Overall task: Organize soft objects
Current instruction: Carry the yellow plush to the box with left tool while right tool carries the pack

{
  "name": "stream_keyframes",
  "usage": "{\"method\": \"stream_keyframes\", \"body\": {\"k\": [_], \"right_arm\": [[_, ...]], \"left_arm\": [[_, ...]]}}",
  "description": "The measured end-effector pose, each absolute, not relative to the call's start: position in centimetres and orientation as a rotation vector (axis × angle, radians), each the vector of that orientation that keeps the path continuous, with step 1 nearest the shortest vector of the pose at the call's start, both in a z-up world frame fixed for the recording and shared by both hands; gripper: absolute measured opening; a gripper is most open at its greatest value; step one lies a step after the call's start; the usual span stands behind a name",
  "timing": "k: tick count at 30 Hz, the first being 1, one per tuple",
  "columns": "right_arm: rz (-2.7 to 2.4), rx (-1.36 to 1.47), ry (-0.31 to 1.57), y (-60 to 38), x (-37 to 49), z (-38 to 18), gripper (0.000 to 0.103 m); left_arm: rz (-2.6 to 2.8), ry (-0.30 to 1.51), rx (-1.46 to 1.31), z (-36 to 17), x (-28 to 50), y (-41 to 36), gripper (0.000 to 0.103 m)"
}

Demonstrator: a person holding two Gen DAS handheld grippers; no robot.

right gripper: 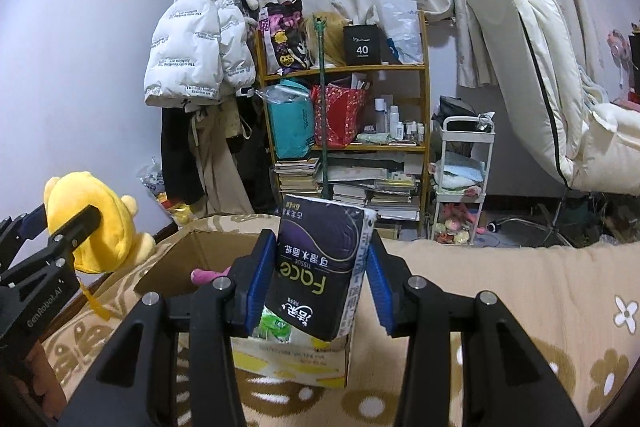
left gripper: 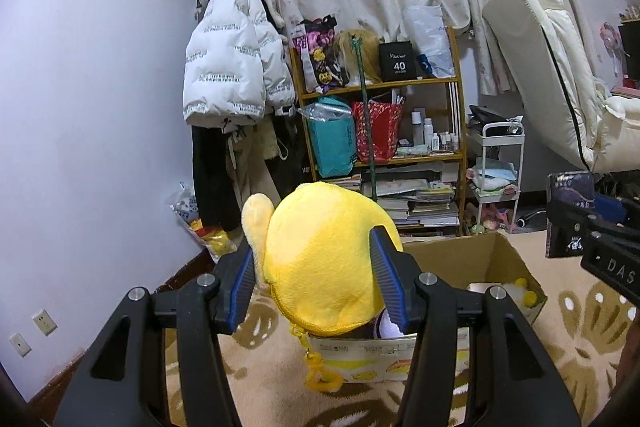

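Observation:
My left gripper (left gripper: 316, 259) is shut on a yellow plush toy (left gripper: 324, 259) and holds it above the near left edge of an open cardboard box (left gripper: 496, 255). The toy also shows in the right wrist view (right gripper: 100, 223), held by the left gripper (right gripper: 60, 227). My right gripper (right gripper: 320, 267) is shut on a dark pack of face tissues (right gripper: 320, 267), held over the box (right gripper: 208, 251). The pack and the right gripper also show at the right edge of the left wrist view (left gripper: 572, 203). Inside the box lie a pink plush (right gripper: 204, 275), a green packet (right gripper: 276, 327) and small yellow pieces (left gripper: 524, 291).
The box stands on a beige flowered carpet (right gripper: 520, 307). Behind it are a wooden shelf (right gripper: 344, 107) full of bags and books, a white jacket (right gripper: 192, 59) on the wall, a small white cart (right gripper: 464, 187) and a tilted white mattress (right gripper: 532, 67).

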State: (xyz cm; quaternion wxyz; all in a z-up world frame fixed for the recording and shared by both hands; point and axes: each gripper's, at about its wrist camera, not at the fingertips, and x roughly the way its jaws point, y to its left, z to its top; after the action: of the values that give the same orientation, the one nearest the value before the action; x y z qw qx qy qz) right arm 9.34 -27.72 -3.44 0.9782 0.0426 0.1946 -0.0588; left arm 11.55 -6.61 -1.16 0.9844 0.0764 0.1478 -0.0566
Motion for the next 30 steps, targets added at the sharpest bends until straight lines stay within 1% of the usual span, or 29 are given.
{"method": "stream_keyframes", "body": {"k": [11,17,25,30], "right_arm": [[-0.081,0.074,0.399,-27.5,12.0,-4.2,0.047],[-0.033,0.114,0.45,-27.4,13.6,-6.4,0.048],[-0.004,0.1,0.528,-26.5,14.9,-9.1,0.049],[0.009,0.118,0.54,-26.6,15.0,-9.7,0.05]], "left_arm": [[-0.125,0.356,0.111,-3.5,15.3,-6.5,0.053],[-0.157,0.421,0.092,-5.2,16.8,-6.7,0.054],[-0.188,0.507,0.132,-7.4,18.1,-7.9,0.055],[-0.178,0.515,0.133,-7.7,18.0,-8.0,0.06]]}}
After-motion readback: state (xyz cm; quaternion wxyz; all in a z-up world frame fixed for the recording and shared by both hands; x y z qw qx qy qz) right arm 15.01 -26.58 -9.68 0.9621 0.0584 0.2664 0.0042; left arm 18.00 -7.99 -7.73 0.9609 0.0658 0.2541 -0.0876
